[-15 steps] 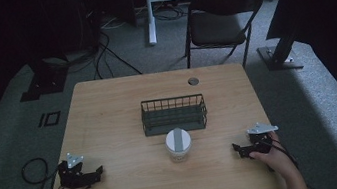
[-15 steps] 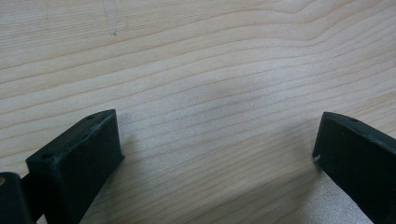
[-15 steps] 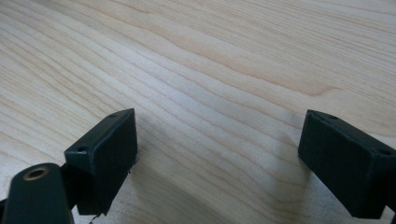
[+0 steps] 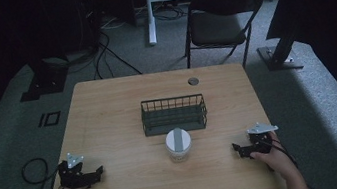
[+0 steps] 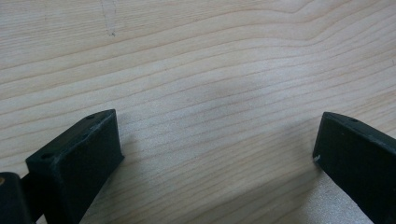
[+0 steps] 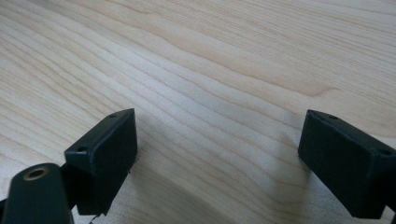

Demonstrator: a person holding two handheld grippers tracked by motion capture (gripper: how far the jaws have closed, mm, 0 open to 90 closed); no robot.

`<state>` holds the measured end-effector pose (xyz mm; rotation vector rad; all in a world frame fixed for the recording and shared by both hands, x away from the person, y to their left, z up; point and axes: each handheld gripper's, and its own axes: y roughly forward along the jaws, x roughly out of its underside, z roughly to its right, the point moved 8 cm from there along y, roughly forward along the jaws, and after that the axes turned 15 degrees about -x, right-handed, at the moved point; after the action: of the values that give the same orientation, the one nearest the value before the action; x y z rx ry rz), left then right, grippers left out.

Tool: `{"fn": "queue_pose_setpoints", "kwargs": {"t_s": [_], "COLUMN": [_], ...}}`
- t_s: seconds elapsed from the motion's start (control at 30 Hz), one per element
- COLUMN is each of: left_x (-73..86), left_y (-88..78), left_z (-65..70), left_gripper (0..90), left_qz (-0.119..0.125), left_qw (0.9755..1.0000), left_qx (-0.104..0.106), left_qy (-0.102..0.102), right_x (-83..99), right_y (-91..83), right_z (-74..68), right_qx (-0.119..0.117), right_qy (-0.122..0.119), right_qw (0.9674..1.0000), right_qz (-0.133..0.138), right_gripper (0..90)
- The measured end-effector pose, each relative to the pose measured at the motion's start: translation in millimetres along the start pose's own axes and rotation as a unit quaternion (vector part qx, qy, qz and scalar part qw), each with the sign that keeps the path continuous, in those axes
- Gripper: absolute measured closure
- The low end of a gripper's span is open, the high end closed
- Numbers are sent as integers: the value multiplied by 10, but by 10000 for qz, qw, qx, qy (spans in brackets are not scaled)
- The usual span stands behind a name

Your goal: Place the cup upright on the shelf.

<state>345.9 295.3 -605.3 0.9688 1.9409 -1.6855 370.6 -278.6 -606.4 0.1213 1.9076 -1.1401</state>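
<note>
A white round container (image 4: 178, 145) with a grey strip across its lid stands on the wooden table (image 4: 108, 113), just in front of a dark wire basket (image 4: 174, 114). My left gripper (image 4: 98, 172) rests on the table near the front left, open, with bare wood between its jaws (image 5: 215, 135). At the front right my right gripper (image 4: 235, 149) also rests low on the table, open, and nothing lies between its jaws (image 6: 217, 140). Both point inward toward the container and are well apart from it.
A small round grommet (image 4: 193, 81) sits in the tabletop behind the basket. A folding chair (image 4: 219, 21) stands beyond the far edge. Cables (image 4: 31, 170) trail on the floor at the left, and stand bases (image 4: 277, 55) sit at both sides.
</note>
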Motion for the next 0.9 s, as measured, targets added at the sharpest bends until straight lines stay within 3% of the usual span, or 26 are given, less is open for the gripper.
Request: {"fn": "queue_pose_setpoints", "kwargs": {"t_s": [0.73,0.8,0.9], "left_x": [1,1,1], "left_y": [-3,-3,-3], "left_z": [6,6,6], "left_gripper": [12,12,12], "left_qz": [-3,-3,-3], "left_qw": [10000,10000,10000], "left_qx": [18,18,19], "left_qy": [24,25,24], "right_x": [-15,-19,-47], "right_y": [-5,-5,8], "right_z": [-9,-7,-69], "right_qx": [-21,57,-74], "right_qy": [13,-3,-28], "right_qw": [10000,9999,9999], "right_qz": [94,86,145], "right_gripper": [115,115,116]}}
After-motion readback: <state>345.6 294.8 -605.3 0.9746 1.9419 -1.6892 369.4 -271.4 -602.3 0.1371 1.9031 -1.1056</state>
